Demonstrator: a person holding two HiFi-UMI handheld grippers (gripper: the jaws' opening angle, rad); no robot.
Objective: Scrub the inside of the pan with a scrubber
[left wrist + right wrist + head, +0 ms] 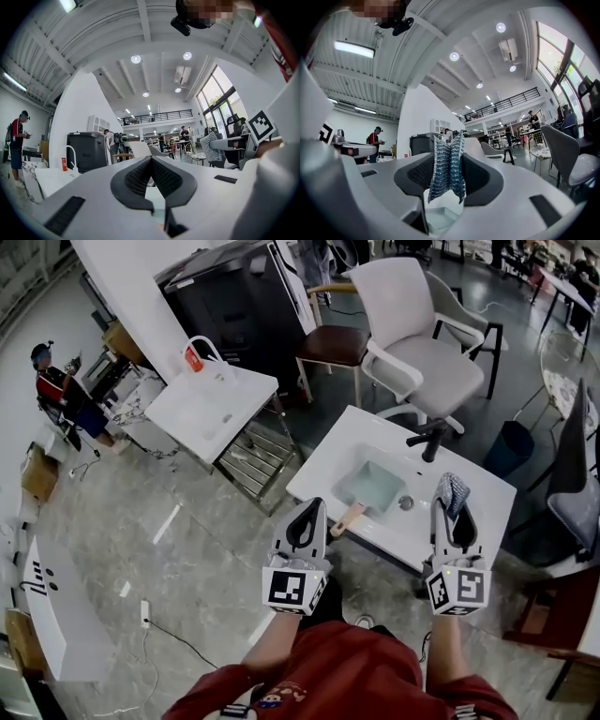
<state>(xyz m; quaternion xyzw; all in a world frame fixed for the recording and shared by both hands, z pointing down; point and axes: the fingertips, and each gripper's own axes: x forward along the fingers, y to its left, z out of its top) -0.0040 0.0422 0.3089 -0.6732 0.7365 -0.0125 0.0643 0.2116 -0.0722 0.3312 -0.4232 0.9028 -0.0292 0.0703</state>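
The right gripper [449, 157] pinches a silvery blue mesh scrubber [446, 174] between its jaws, and the scrubber's edge sticks up past the jaw tips. In the head view this gripper [451, 512] sits at the lower right of centre, over the front right part of a white sink [487, 488], with the scrubber [453, 489] pointing up the frame. The left gripper [151, 159] has its jaws pressed together at the tips with nothing between them. It [312, 509] hovers at the sink's front left edge.

The pan [371, 486], pale green inside, lies in the sink basin between and just above the two grippers, apart from the scrubber. Its wooden handle [348, 519] points toward the lower left, close beside the left gripper's tip. A black faucet [429, 439] stands behind the basin, and a white chair [412, 334] is at the upper middle.
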